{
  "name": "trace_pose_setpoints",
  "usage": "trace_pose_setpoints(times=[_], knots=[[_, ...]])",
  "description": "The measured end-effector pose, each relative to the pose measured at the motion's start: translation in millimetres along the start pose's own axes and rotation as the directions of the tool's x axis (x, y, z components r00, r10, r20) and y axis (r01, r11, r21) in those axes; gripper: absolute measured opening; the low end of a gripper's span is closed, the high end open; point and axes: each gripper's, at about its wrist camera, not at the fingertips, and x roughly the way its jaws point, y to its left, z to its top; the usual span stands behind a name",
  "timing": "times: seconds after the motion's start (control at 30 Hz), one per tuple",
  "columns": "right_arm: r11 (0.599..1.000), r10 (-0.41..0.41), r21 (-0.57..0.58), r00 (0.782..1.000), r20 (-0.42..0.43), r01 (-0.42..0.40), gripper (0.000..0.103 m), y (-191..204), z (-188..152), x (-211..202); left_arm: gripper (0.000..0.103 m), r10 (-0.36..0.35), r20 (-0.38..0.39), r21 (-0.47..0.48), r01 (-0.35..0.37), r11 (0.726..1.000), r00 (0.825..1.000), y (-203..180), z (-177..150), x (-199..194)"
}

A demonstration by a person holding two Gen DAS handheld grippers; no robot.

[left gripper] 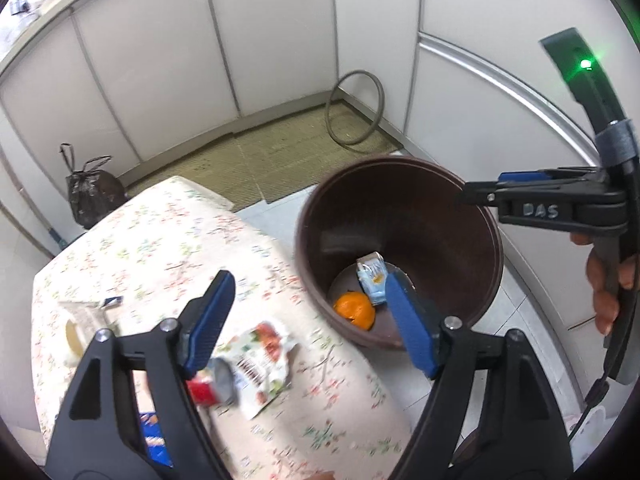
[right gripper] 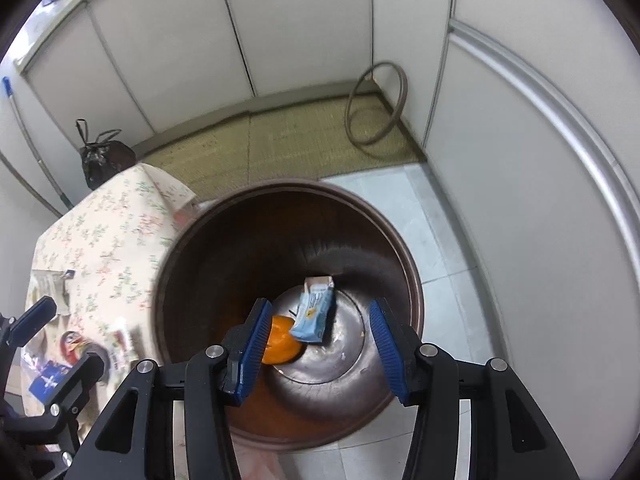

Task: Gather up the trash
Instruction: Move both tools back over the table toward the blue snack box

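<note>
White cabinet panels wall in a corner with a woven olive floor mat (right gripper: 304, 140), and a round dark-brown plastic bin (right gripper: 400, 232) stands on pale tiles just beside a table under a floral cloth (left gripper: 160, 240). At the bottom of that bin lie a light-blue drink carton (right gripper: 314, 314) and an orange fruit (right gripper: 282, 344), touching. The right gripper (right gripper: 316, 350) hangs above the bin's mouth, jaws apart and empty, while the left gripper (left gripper: 312, 320) gapes wide over the table edge beside the bin, above a red can (left gripper: 210, 386) and a crumpled printed wrapper (left gripper: 264, 364).
</note>
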Motion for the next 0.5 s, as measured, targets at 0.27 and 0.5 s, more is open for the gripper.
trace_pose_setpoints(times=[0.27, 0.5], knots=[[0.998, 0.017, -0.064, 0.991, 0.133, -0.008, 0.067, 48.6, -15.3, -79.2, 0.086, 0.022, 0.039, -0.068, -0.02, 0.998, 0.999, 54.6, -26.0, -66.5], [0.992, 0.056, -0.119, 0.981, 0.186, -0.034, 0.076, 95.5, -34.6, -125.2, 0.086, 0.038, 0.008, -0.111, -0.037, 0.993, 0.999, 105.6, -58.3, -113.9]])
